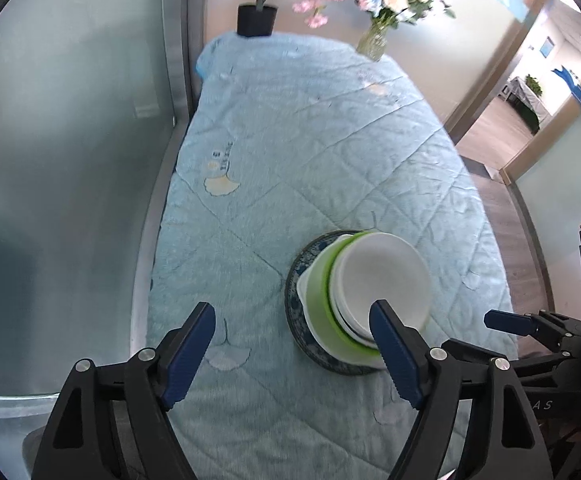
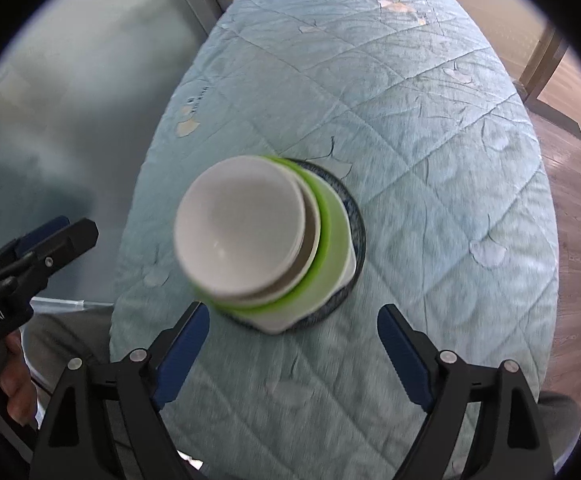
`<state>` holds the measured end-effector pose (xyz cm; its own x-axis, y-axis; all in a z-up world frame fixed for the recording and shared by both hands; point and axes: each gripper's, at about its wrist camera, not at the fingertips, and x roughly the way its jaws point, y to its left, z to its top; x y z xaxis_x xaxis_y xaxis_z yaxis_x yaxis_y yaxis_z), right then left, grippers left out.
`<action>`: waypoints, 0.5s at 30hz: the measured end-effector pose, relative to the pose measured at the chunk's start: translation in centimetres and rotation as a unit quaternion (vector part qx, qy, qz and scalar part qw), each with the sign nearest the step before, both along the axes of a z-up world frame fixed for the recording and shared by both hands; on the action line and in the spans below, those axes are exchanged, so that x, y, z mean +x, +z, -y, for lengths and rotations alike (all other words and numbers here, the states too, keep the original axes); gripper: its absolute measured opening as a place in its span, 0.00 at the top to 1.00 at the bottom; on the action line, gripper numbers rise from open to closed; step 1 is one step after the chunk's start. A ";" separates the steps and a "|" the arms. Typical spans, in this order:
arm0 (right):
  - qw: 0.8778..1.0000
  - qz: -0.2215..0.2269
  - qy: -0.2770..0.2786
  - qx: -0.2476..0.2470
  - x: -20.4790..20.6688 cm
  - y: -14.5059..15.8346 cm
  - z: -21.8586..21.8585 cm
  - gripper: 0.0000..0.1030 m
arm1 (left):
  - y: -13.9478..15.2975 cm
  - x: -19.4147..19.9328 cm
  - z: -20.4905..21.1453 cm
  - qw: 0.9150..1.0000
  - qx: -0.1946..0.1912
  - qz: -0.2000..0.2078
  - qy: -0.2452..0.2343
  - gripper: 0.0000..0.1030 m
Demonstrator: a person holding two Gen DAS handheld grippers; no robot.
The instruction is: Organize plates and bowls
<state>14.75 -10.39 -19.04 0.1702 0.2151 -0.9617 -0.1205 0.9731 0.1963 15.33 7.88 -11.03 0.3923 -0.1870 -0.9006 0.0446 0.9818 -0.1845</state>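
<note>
Both our tongs, left (image 1: 292, 354) and right (image 2: 293, 352), gaping wide, gripping nothing | white bowl (image 2: 240, 226) tops our stack, green bowl (image 2: 332, 236) under it, blue patterned plate (image 2: 356, 224) at the bottom | stack sits mid-worktop on the pale blue quilted cloth (image 2: 430, 128) | flowerpot (image 1: 256, 20) and vase (image 1: 372, 42) at far end

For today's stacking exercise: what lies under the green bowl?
Under the green bowl a white squarish dish shows, resting on a dark blue patterned round plate on the light blue quilted cloth. Their centres are covered.
</note>
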 end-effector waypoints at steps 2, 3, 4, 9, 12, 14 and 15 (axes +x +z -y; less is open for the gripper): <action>1.000 0.012 0.005 -0.002 -1.5 1.2 -0.1 0.16 | 1.5 -1.8 0.2 1.000 0.002 0.015 -0.006 0.24; 1.000 0.017 0.008 -0.004 -2.1 1.7 -0.2 0.16 | 1.9 -2.5 0.3 1.000 0.002 0.019 -0.008 0.24; 1.000 0.024 0.013 -0.004 -2.9 2.4 -0.4 0.16 | 2.5 -3.4 0.4 1.000 0.003 0.024 -0.011 0.24; 0.998 0.053 0.023 -0.024 -6.1 4.8 -1.1 0.15 | 4.8 -7.6 1.2 0.999 0.003 0.043 -0.016 0.24; 0.997 0.063 0.027 -0.034 -7.6 5.5 -1.2 0.15 | 5.8 -10.1 1.8 0.999 0.002 0.052 -0.014 0.24; 0.997 0.068 0.029 -0.032 -8.7 6.0 -1.0 0.15 | 6.0 -11.1 2.2 0.998 -0.001 0.055 -0.012 0.24; 0.997 0.070 0.025 -0.034 -9.2 6.2 -0.7 0.15 | 6.1 -11.8 2.5 0.998 -0.001 0.056 -0.012 0.24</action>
